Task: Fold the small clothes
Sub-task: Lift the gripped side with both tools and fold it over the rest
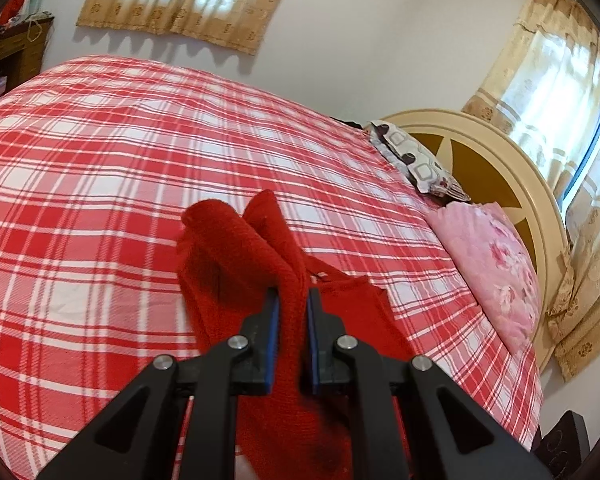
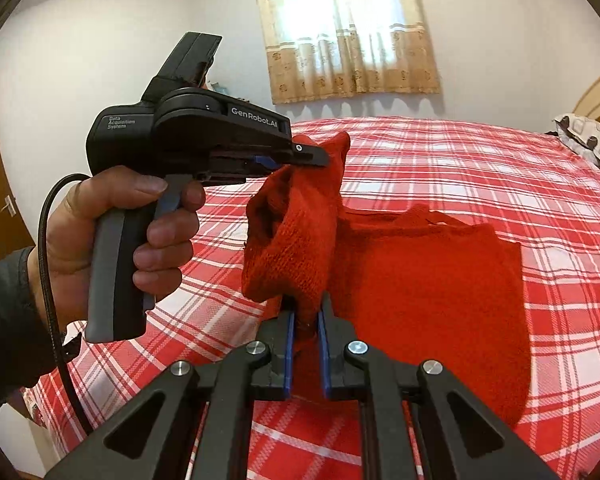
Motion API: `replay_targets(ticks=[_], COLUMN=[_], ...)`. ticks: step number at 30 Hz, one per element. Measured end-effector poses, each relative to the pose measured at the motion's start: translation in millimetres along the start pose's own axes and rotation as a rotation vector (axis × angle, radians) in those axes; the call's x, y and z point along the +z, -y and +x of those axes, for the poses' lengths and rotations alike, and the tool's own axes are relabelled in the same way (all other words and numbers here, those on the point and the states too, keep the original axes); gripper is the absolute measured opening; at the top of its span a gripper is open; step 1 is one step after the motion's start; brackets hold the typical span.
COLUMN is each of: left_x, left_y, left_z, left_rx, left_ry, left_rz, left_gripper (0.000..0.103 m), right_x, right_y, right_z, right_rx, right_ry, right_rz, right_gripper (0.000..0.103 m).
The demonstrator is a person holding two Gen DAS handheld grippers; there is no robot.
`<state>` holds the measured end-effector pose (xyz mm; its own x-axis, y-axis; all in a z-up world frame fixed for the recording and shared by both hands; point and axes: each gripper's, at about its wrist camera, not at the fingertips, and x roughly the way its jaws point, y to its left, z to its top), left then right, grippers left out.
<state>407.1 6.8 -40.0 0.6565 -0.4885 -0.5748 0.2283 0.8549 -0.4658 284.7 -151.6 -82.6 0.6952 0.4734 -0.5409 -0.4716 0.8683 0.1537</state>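
A small red knitted garment [image 2: 428, 280] lies partly on the red-and-white plaid bed [image 2: 500, 168], with one side lifted. My left gripper [image 1: 293, 300] is shut on a fold of the garment [image 1: 236, 248] and holds it above the bed. In the right wrist view the left gripper [image 2: 320, 158] pinches the raised upper corner. My right gripper [image 2: 305, 316] is shut on a lower bunch of the same raised part. The rest of the garment lies flat to the right.
A pink floral pillow [image 1: 496, 268] and a patterned grey pillow [image 1: 416, 160] lie at the cream headboard [image 1: 512, 168]. Curtained windows [image 2: 348, 28] are on the walls. A dark wooden shelf [image 1: 8, 60] stands at the far left.
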Motion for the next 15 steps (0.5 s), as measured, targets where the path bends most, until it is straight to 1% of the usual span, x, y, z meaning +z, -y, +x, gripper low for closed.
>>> replay_targets(ticks=[8,15], left_x=[-2.4,-3.9], left_y=[28.5,53.6], left_z=[18.8,36.8], left_rx=[-0.009,-0.009], left_ry=[-0.022,-0.045], left_rz=[0.034,0.091], left_gripper=[0.013,0.013], right_x=[-5.3,-12.2], right_y=[27.8,47.1], right_z=[-13.3,-23.1], right_rx=[-0.021,-0.021], right_ry=[0.011,-0.001], right_rz=[0.049,0.078], right_gripper=[0.008,0.008])
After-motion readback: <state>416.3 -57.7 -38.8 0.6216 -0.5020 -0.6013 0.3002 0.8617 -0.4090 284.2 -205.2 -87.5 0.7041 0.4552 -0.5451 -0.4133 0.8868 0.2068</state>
